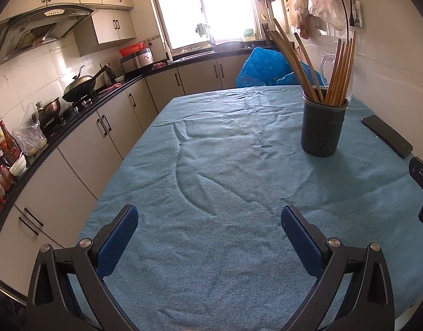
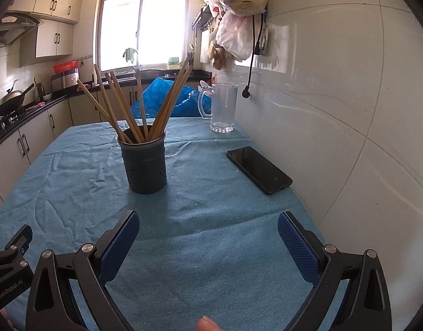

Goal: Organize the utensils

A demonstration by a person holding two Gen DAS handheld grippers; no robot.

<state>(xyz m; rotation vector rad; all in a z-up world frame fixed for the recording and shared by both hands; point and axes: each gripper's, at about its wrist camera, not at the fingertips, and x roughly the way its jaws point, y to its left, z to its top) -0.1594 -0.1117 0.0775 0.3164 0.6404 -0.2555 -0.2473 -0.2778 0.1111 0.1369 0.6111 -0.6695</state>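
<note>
1. While both tools hover over the blue tablecloth [image 1: 211, 248], the left gripper [image 1: 209, 218] has its two blue-padded fingers [image 1: 120, 237] spread wide, with only bare cloth between them; they hold nothing.
2. Equally wide apart stand the fingers [image 2: 297, 245] of the right gripper [image 2: 208, 223], which grip nothing, and a fingertip of the person [image 2: 207, 324] shows at the lower edge of the right wrist view.
3. Wooden chopsticks [image 2: 123, 107] fan out of a dark, perforated utensil holder [image 2: 145, 162], which stands upright on the cloth ahead of the right gripper and slightly to its left (in the left wrist view it sits far off to the right).
4. A black phone [image 2: 258, 169] lies flat on the cloth to the right of the holder, near the tiled wall [image 2: 335, 96], well apart from both grippers.
5. A clear glass mug [image 2: 222, 107] stands at the far end of the table, beyond the phone, with a blue plastic bag [image 2: 156, 96] behind the table's edge.
6. Kitchen cabinets, a wok on the stove [image 1: 79, 85] and a bright window [image 1: 203, 8] fill the background.
</note>
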